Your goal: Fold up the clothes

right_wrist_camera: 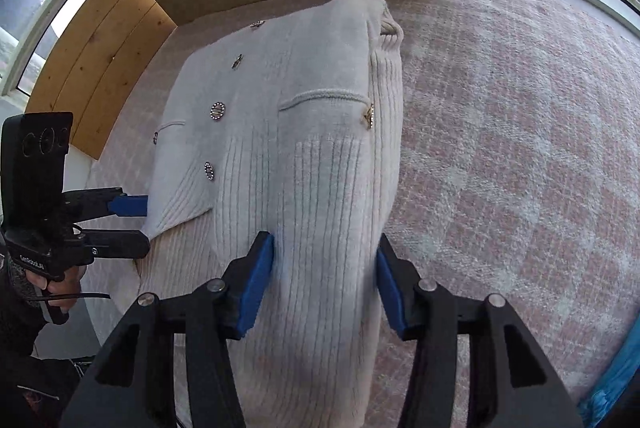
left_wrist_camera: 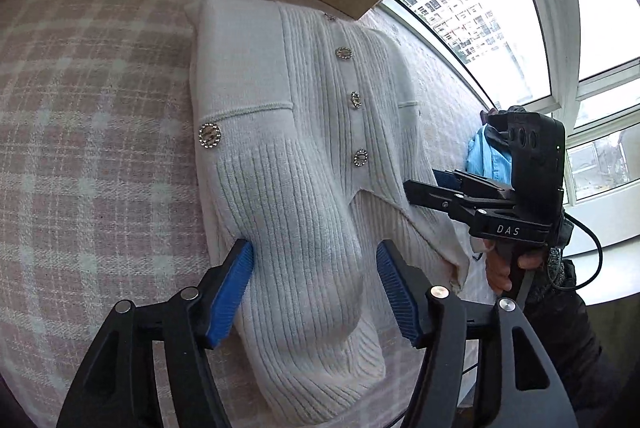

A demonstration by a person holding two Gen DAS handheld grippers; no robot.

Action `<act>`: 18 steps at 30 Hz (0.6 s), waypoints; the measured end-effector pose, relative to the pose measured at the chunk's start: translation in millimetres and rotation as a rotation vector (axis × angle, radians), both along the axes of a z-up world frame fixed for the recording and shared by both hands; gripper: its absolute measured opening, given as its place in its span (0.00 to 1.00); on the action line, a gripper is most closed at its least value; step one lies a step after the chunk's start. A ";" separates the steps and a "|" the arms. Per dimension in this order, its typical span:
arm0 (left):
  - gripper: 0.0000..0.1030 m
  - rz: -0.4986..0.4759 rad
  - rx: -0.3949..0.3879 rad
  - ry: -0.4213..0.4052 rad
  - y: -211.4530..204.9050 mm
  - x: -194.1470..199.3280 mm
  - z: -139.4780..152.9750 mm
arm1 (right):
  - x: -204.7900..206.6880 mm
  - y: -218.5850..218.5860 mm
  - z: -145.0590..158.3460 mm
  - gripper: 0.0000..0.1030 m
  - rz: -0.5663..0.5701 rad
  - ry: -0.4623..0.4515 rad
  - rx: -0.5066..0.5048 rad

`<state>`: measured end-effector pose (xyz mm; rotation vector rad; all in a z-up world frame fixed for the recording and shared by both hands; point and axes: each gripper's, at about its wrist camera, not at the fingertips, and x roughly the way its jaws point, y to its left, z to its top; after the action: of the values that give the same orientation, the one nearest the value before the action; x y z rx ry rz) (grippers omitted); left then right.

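Two grippers, left (left_wrist_camera: pixel 314 292) and right (right_wrist_camera: pixel 326 284), stand wide open, each straddling a ribbed sleeve of the cardigan (left_wrist_camera: pixel 320 99) without pinching it. Ahead of both, the cardigan lies buttoned on the checked cover (left_wrist_camera: pixel 92 147). A good grasp would likely take the cuff only, not the body beneath. Far right, a blue garment (left_wrist_camera: pixel 486 157) waits.
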<state>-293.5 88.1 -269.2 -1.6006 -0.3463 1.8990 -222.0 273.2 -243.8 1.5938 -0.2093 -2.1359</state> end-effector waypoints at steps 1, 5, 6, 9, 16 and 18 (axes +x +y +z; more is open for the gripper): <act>0.60 -0.013 -0.013 0.015 5.5 0.6 0.4 | 0.8 -3.5 0.2 0.42 0.013 0.007 0.009; 0.19 -0.009 0.005 -0.002 8.0 1.3 -4.9 | 3.5 -12.0 2.0 0.35 0.029 0.024 0.018; 0.15 -0.005 0.019 -0.012 7.4 0.8 -6.8 | 4.3 -13.5 4.1 0.32 0.030 0.033 0.024; 0.11 0.011 0.062 -0.033 3.9 -2.0 -9.4 | 9.0 -17.5 11.4 0.27 0.026 0.056 0.040; 0.16 0.025 -0.018 0.009 -0.3 -1.8 2.3 | -5.9 -20.4 7.0 0.28 -0.002 0.027 0.040; 0.23 0.038 -0.075 0.033 -3.5 0.9 6.0 | -7.0 -22.9 6.5 0.29 -0.002 0.024 0.042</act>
<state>-292.7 84.6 -263.2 -1.6193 -0.2968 1.9866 -229.0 250.4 -237.3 1.5910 -0.1585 -2.1731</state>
